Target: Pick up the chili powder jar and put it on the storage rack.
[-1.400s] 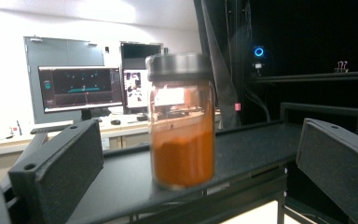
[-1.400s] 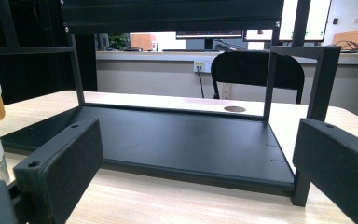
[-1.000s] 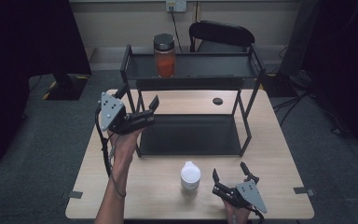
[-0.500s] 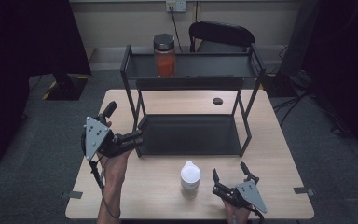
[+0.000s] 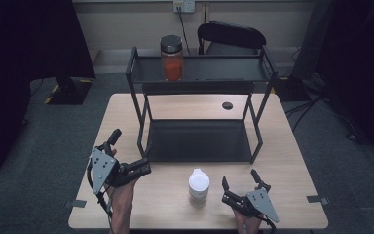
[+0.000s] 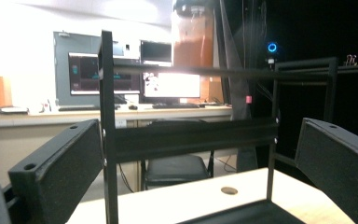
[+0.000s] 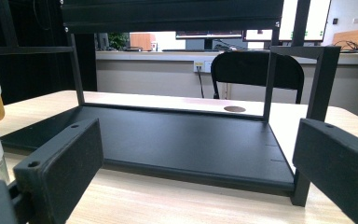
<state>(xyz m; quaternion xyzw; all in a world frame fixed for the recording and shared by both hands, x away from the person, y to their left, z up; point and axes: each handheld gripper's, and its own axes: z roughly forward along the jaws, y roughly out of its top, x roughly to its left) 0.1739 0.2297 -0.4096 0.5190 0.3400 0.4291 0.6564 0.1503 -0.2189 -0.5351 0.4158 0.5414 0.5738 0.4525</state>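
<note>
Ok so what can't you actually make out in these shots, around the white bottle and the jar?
- White bottle: the right gripper view's left edge cuts it off, showing a sliver; the high view shows mainly its cap, so contents are unclear.
- Orange jar on the rack's top shelf: glare and blur in the left gripper view, top cropped.
- Left hand-held gripper: the high view's angle hides its jaw gap.

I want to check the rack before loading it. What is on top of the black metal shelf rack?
On the top shelf of the black metal shelf rack stands one glass jar with orange-red contents and a dark lid, near its left end. The jar hides the small spot beneath it.
</note>
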